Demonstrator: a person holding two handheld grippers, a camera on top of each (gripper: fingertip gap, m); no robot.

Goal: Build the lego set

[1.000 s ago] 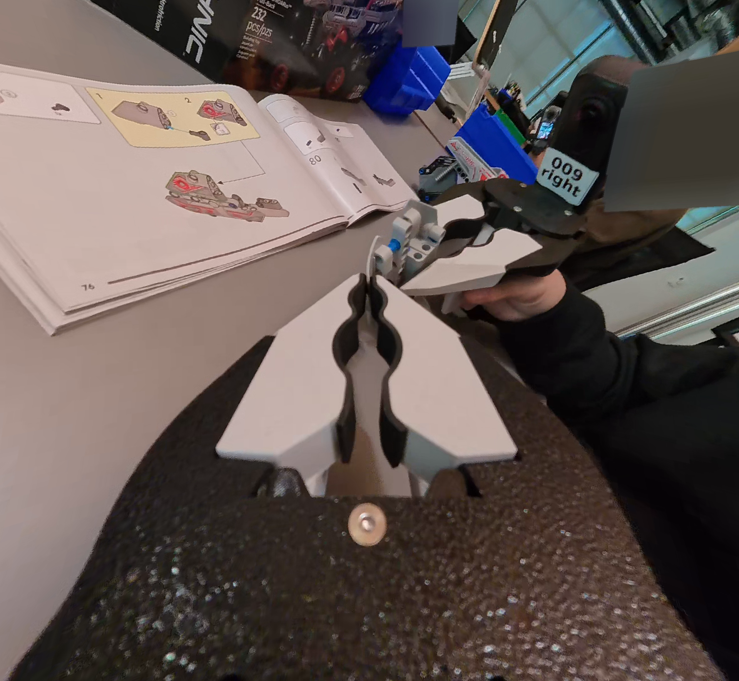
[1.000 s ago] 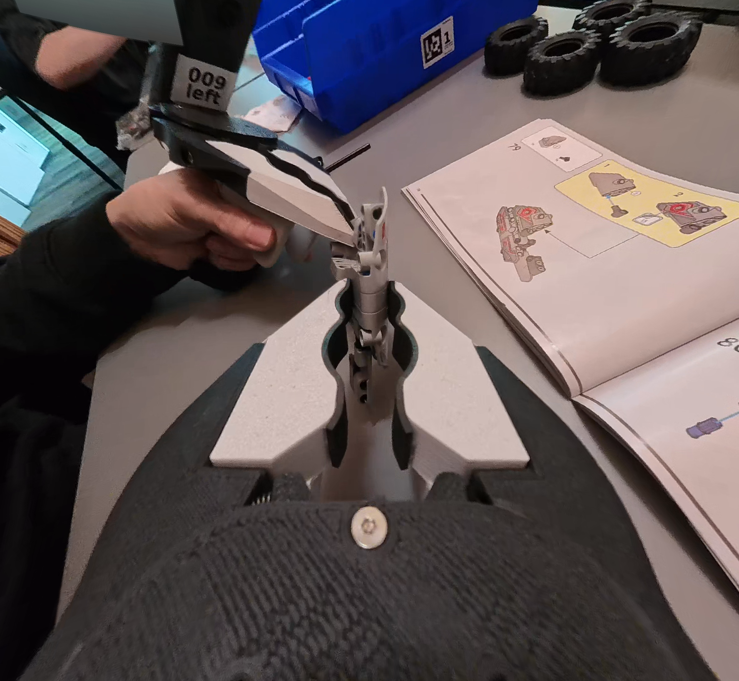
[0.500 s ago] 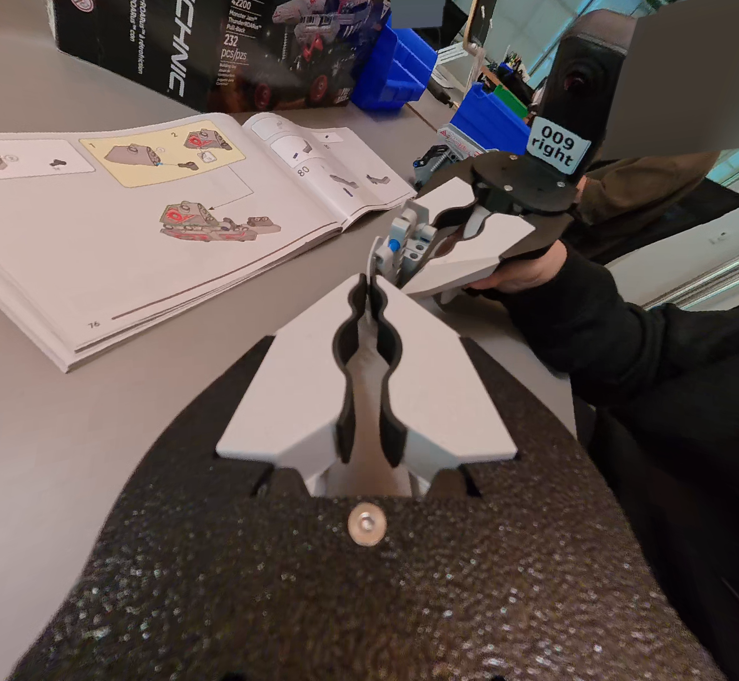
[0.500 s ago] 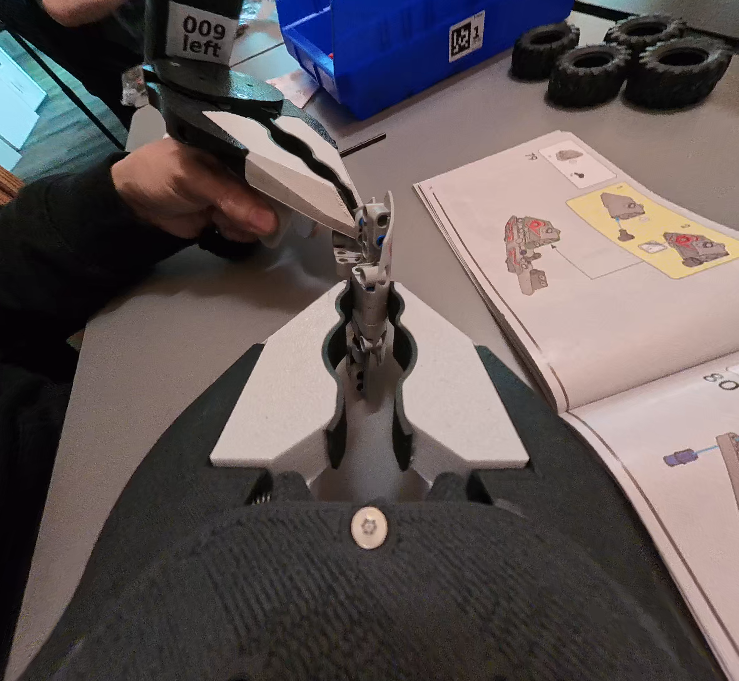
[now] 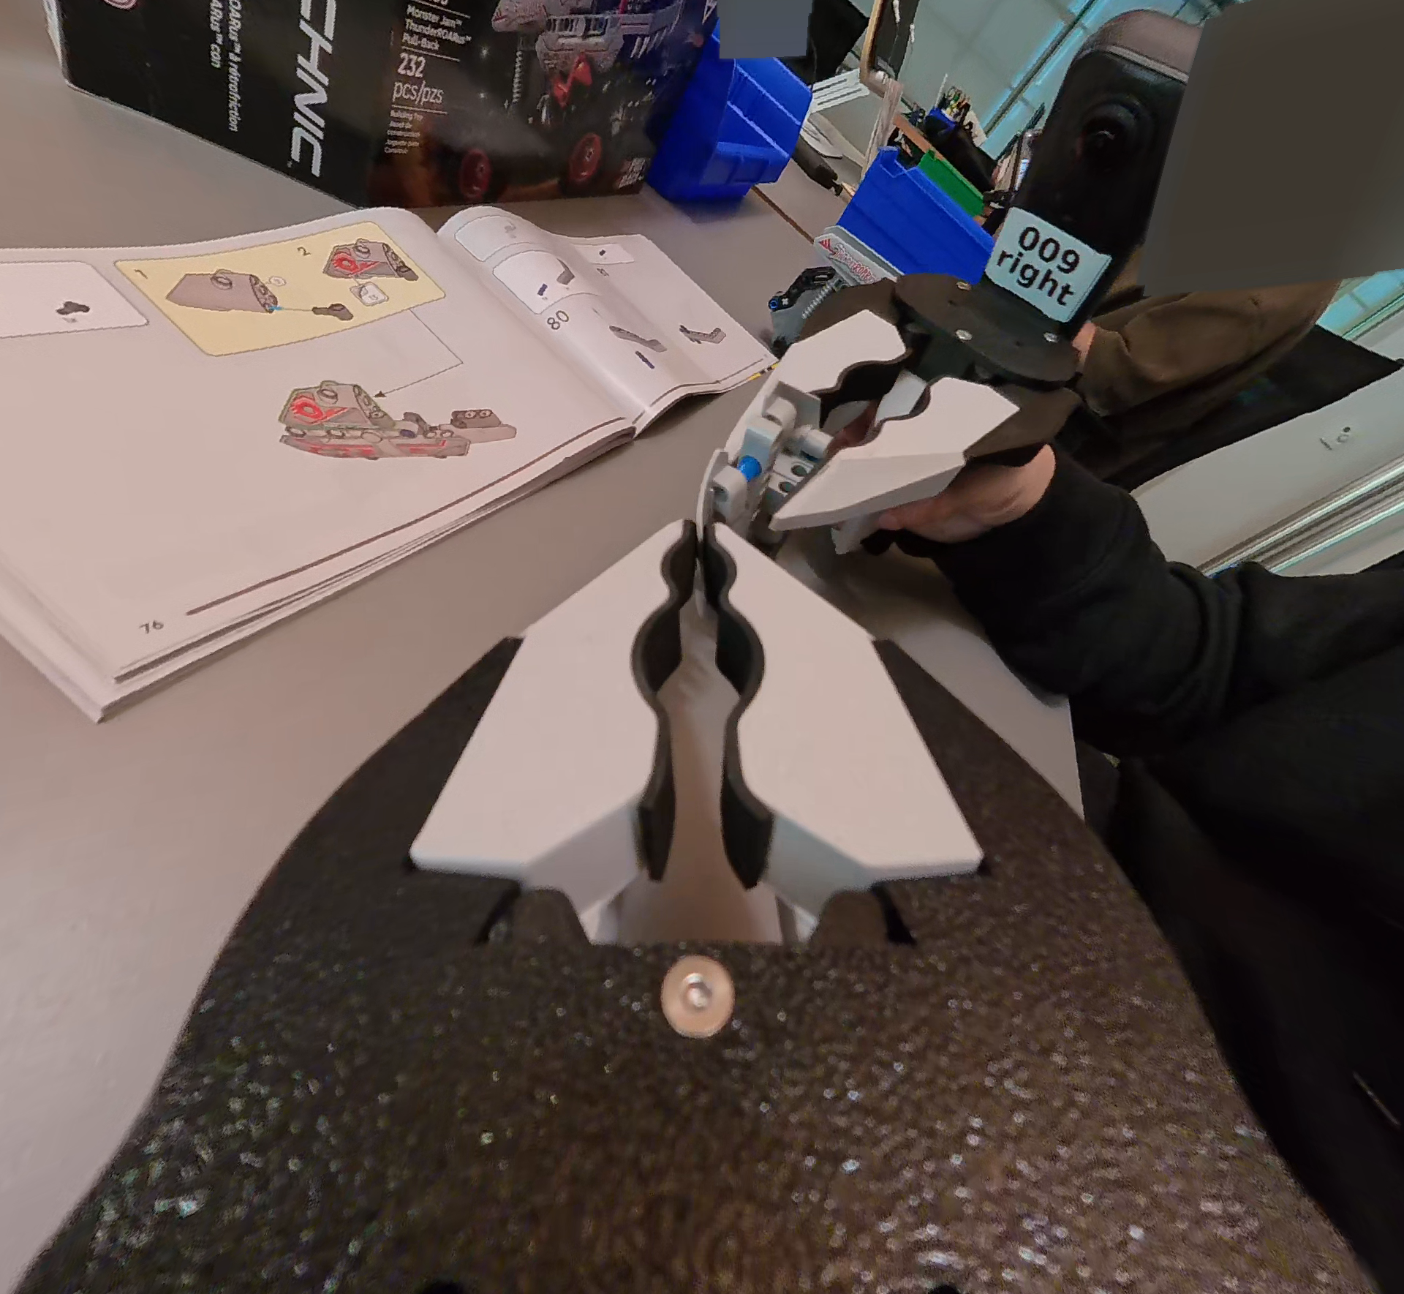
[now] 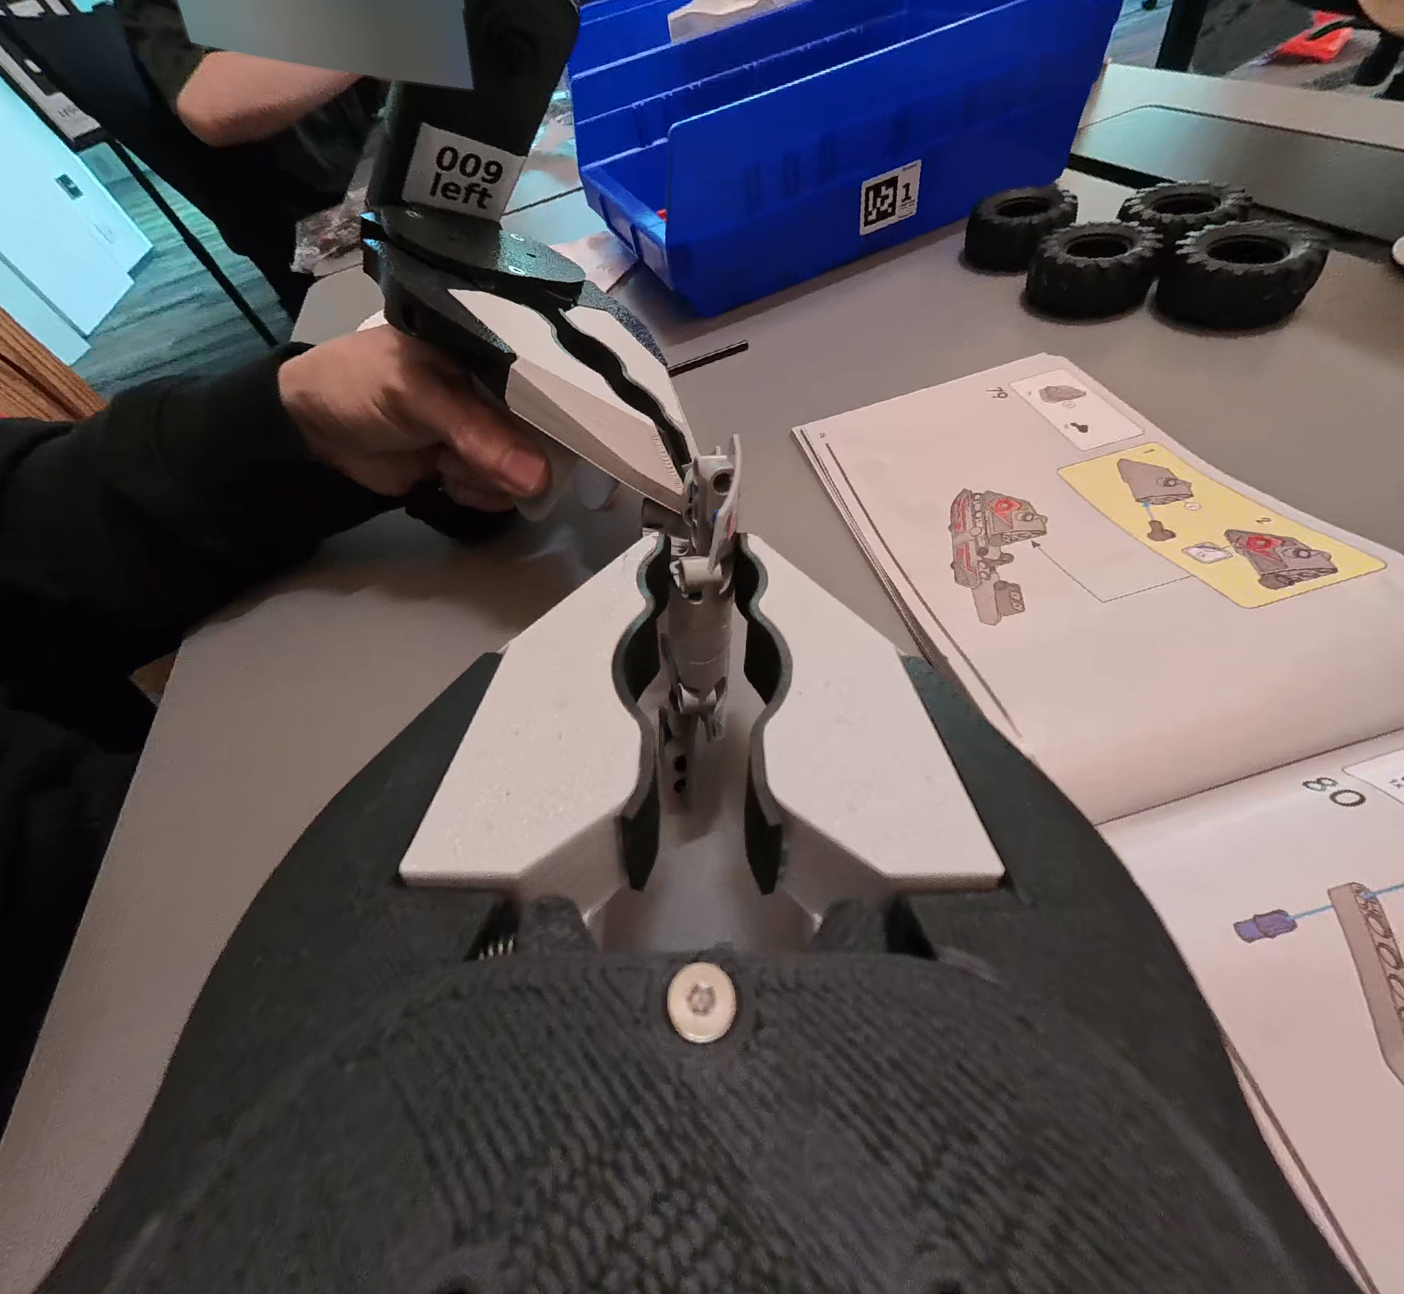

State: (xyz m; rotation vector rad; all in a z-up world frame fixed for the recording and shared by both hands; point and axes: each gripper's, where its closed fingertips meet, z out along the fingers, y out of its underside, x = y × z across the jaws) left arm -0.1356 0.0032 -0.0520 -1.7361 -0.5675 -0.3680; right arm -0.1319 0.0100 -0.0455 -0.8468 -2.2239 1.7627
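A small grey lego assembly (image 6: 697,638) with a blue pin and a thin pale curved panel is held over the grey table (image 6: 342,649). My right gripper (image 6: 695,547) is shut on its lower grey part, which stands upright between the jaws. My left gripper (image 5: 703,539) is shut on the thin pale panel edge at the assembly's top. In the right wrist view the left gripper (image 6: 680,486) comes in from the upper left, held by a hand. In the left wrist view the right gripper (image 5: 775,452) holds the assembly (image 5: 748,456) just beyond my fingertips.
An open instruction booklet (image 6: 1102,611) lies to the right, also in the left wrist view (image 5: 304,437). The set's black box (image 5: 342,41) stands behind it. Blue bins (image 6: 836,140), several black tyres (image 6: 1139,254) and a thin black rod (image 6: 706,355) are farther back. Left and right tips are no more than a few centimetres apart.
Both grippers have kept their hold on the assembly. The two hands have shifted together a little over the table, and the views have tilted, showing more of the bins and box.
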